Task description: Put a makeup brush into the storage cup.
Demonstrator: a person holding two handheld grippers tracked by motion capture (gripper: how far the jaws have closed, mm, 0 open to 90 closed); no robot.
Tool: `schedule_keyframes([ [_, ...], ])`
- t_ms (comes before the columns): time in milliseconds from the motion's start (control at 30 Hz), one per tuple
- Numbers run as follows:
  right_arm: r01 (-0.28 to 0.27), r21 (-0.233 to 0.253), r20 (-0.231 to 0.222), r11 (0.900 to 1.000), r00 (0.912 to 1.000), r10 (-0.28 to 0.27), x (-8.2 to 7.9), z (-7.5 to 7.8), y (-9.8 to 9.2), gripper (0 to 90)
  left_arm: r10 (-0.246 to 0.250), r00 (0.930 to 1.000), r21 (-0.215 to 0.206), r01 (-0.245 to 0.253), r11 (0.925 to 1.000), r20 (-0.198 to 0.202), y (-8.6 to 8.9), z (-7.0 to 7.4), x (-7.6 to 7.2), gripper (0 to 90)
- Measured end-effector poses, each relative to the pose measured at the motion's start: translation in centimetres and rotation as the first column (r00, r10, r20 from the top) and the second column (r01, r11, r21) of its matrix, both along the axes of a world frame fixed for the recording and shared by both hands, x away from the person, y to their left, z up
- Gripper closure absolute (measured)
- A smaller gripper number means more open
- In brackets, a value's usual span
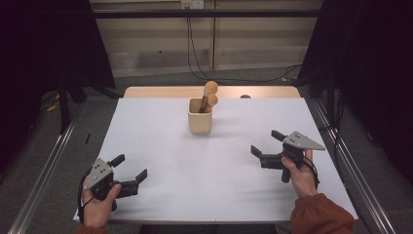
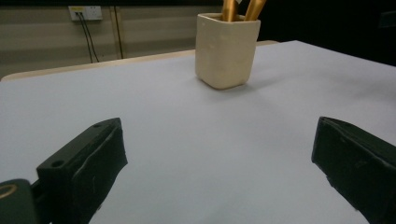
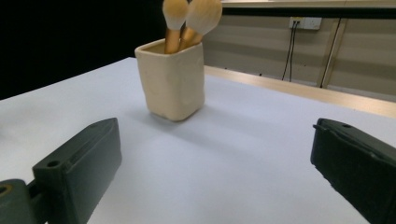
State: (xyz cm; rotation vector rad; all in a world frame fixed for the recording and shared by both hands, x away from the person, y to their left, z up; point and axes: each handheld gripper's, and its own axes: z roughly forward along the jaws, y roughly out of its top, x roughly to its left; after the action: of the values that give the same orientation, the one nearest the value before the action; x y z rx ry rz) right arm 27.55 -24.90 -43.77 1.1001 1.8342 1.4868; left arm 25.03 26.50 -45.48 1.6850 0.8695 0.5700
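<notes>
A cream square cup [image 1: 200, 116] stands upright near the back middle of the white table [image 1: 160, 146]. Two brushes with gold handles and round peach heads [image 1: 210, 89] lean out of it to the right. My left gripper [image 1: 129, 167] rests at the front left corner, open, with nothing between its jaws. My right gripper [image 1: 266, 143] sits at the right side, open and empty too. Both point toward the cup, well short of it. The cup [image 2: 226, 49] stands far ahead in the left gripper view, and the cup [image 3: 172, 84] with its brush heads [image 3: 203, 15] in the right gripper view.
Metal rails run along both sides of the table [image 1: 44, 180]. A wooden edge [image 1: 160, 91] borders the back of the table, with cables [image 1: 195, 53] and a wall socket [image 1: 192, 4] behind it. Dark curtains hang at both sides.
</notes>
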Motion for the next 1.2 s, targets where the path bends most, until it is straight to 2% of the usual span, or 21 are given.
schedule_keyframes([
  [100, 0.009, 0.002, -0.002, 1.0, 1.0, -0.009, -0.8, -0.3, -0.5, 1.5, -0.01, 0.9999, 0.015, 0.01, 0.9998, 0.005, -0.1, 0.0, -0.1, 2.7],
  [433, 0.056, -0.013, -0.031, 0.998, 0.9979, -0.056, -2.9, -1.1, -2.2, 1.5, -0.021, 0.9998, 0.011, 0.021, 0.9997, 0.001, -0.2, 0.1, -0.6, 2.6],
  [500, 0.081, -0.017, -0.028, 0.997, 0.9963, -0.082, -3.3, -1.1, -2.7, 1.5, -0.015, 0.9999, 0.011, 0.015, 0.9998, 0.0, -0.2, 0.1, -0.7, 2.5],
  [833, 0.108, -0.019, -0.052, 0.994, 0.9927, -0.109, -5.5, -2.0, -4.6, 1.5, -0.02, 0.9997, -0.002, 0.02, 0.9998, -0.009, -0.3, 0.1, -1.2, 2.3],
  [1200, 0.141, -0.026, -0.068, 0.99, 0.9875, -0.142, -7.4, -2.3, -5.7, 1.5, -0.021, 0.9997, 0.001, 0.021, 0.9998, -0.009, -0.2, 0.2, -1.4, 2.1],
])
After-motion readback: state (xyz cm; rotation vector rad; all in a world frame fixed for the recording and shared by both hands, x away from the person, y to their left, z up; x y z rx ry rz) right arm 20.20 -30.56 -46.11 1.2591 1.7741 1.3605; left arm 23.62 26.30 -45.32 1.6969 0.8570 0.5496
